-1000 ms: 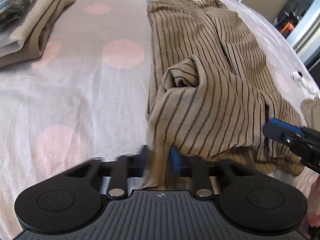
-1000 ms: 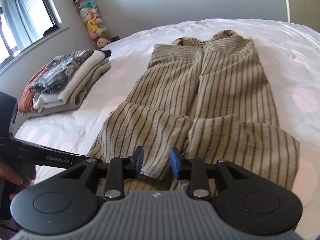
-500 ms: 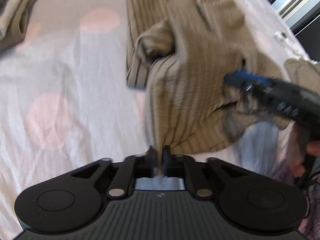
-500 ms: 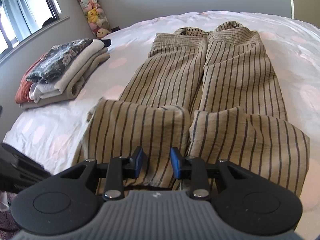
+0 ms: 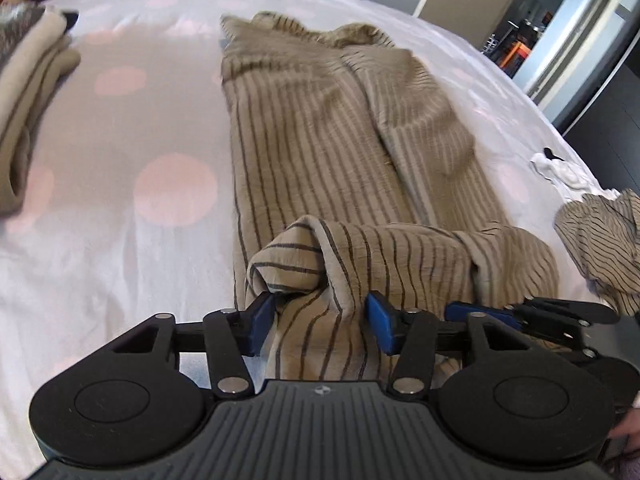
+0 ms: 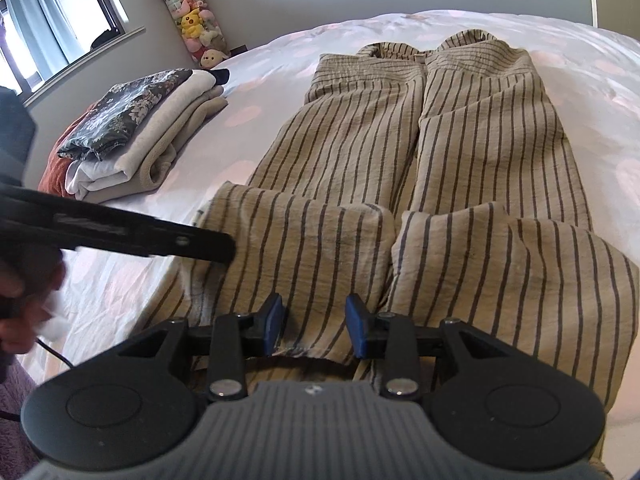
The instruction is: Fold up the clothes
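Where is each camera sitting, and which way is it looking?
Left wrist: sits on the left claw, looks down its fingers along the striped trousers on the bed; the right claw pokes in at right.
Right wrist: sits on the right claw, looks up the trousers' legs toward the folded pile and window; the left claw's arm and a hand show at left.
Shared: trousers, bed, pile, both claws.

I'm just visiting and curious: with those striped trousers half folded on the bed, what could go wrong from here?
1. Striped cloth bunches between the left tool's just-opened blue pads; pulling away could snag it and undo the fold.
2. The striped trousers' folded-back leg ends lie rumpled and uneven, so the next fold may come out crooked.
3. The right tool sits close beside the left; they might bump.
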`<state>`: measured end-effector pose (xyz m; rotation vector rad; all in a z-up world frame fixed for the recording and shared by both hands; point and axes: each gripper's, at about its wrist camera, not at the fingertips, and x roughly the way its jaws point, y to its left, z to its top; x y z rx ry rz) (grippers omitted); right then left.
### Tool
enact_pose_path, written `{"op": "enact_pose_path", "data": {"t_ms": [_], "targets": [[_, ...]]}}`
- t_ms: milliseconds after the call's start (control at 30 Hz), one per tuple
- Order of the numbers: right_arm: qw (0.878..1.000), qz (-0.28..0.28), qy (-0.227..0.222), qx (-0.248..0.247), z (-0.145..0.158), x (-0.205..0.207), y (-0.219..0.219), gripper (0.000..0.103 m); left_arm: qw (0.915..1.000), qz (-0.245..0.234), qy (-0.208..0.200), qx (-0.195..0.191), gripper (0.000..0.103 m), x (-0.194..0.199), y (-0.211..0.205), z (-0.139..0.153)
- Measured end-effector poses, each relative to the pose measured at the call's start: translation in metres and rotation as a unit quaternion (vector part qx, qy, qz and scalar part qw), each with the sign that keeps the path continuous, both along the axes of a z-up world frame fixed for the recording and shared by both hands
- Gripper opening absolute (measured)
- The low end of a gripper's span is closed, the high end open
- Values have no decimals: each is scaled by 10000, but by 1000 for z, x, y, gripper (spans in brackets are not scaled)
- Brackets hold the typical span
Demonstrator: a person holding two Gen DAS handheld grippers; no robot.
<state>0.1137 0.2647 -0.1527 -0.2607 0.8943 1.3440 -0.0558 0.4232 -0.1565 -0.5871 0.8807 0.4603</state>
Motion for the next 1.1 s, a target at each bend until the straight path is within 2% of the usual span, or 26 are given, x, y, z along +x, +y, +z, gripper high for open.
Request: {"op": "enact_pose_path", "data": {"t_ms": [100, 300, 333, 400, 467, 533, 567, 633, 700, 767, 800, 833, 900, 1100], "targets": [[9999, 82, 64, -63, -4, 0, 3, 38, 9999, 29, 98, -108, 17, -8, 5, -13], [9998, 168, 89, -90, -5, 0, 4, 38, 10000, 42, 14, -89, 18, -13, 4, -10], [9998, 161, 73, -29, 0, -1, 2, 38, 10000, 16, -19, -64, 20, -14, 1, -7], [9997, 128, 37, 197, 13, 0, -10, 39, 9999, -58, -125, -26, 32, -20, -4, 0], [9989, -56, -93, 450, 30, 4, -30, 49, 9997, -79, -228, 18, 52, -27, -8, 7], [9974, -459, -181, 531, 43, 15, -50, 56, 9997, -24, -255, 53, 53, -35, -9, 12], [9957, -745, -186, 510, 47, 24, -60, 56, 9997, 46, -232, 20, 53, -38, -8, 13], [9882, -1484, 81, 371, 48, 50, -78, 56, 9995, 205, -190, -145, 53, -44, -4, 10], [9737, -2221, 512, 32, 39, 77, -96, 56, 9986, 302, -166, -408, 54, -47, 0, 4], [9576, -2750, 772, -369, 26, 96, -111, 57, 9977, 383, -75, -549, 54, -48, 2, -2], [9491, -2940, 1051, -416, 19, 103, -118, 58, 9974, 405, -33, -598, 54, -49, 1, -4], [9442, -2995, 1317, -377, 14, 108, -123, 58, 9972, 402, -11, -633, 54, -49, 1, -6], [9437, -2905, 1528, -417, 9, 108, -121, 58, 9968, 382, 6, -702, 54, -47, -1, -10], [9548, -2478, 1144, -1176, -5, 92, -94, 58, 9964, 388, 33, -758, 55, -45, -8, -17]]}}
